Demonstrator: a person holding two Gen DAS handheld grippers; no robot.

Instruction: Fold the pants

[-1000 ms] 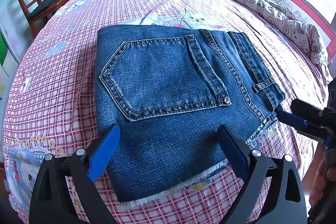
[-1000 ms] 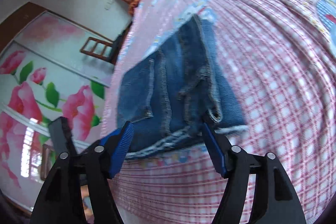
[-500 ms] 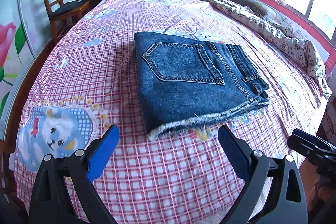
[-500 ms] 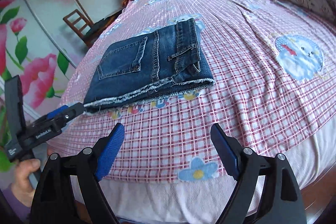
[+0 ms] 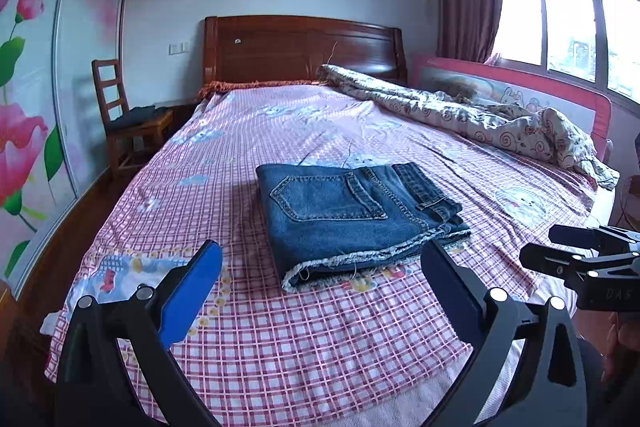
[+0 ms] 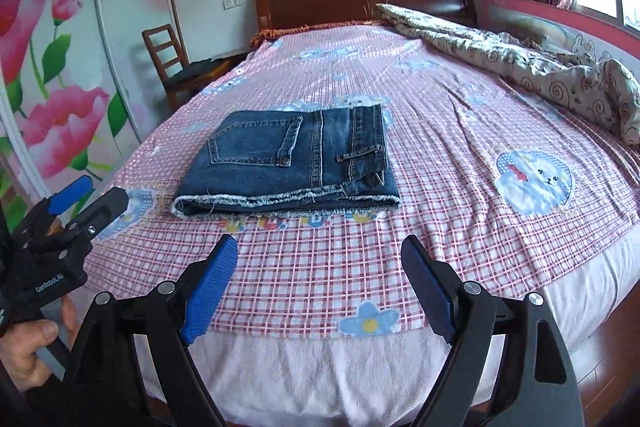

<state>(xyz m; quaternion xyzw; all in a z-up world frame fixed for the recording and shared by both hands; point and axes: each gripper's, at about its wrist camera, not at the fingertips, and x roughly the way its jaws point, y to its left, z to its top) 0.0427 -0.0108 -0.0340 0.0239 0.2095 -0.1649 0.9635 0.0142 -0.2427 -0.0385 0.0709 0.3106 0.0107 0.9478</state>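
Blue denim pants (image 5: 352, 215) (image 6: 292, 159) lie folded into a compact stack on the pink checked bedsheet (image 5: 280, 327) (image 6: 460, 131), back pocket up, frayed hem toward me. My left gripper (image 5: 320, 267) stands open, pulled back from the stack's near edge, with nothing between its blue pads. My right gripper (image 6: 320, 259) is open too, back over the foot of the bed and empty. Each gripper shows at the other view's edge, the right gripper (image 5: 576, 251) at the right and the left gripper (image 6: 84, 199) at the left, held by a hand (image 6: 24, 343).
A rumpled patterned quilt (image 5: 480, 115) (image 6: 540, 63) lies along the bed's right side by a red guard rail (image 5: 520, 83). A wooden headboard (image 5: 300, 47) stands at the far end. A wooden chair (image 5: 128, 115) (image 6: 176, 63) is left of the bed, beside a flowered wardrobe (image 6: 48, 67).
Both grippers have drawn back and up from the folded pants, which now lie farther off on the bed. The right gripper's view has rolled upright, and its jaws stand wider than a second ago.
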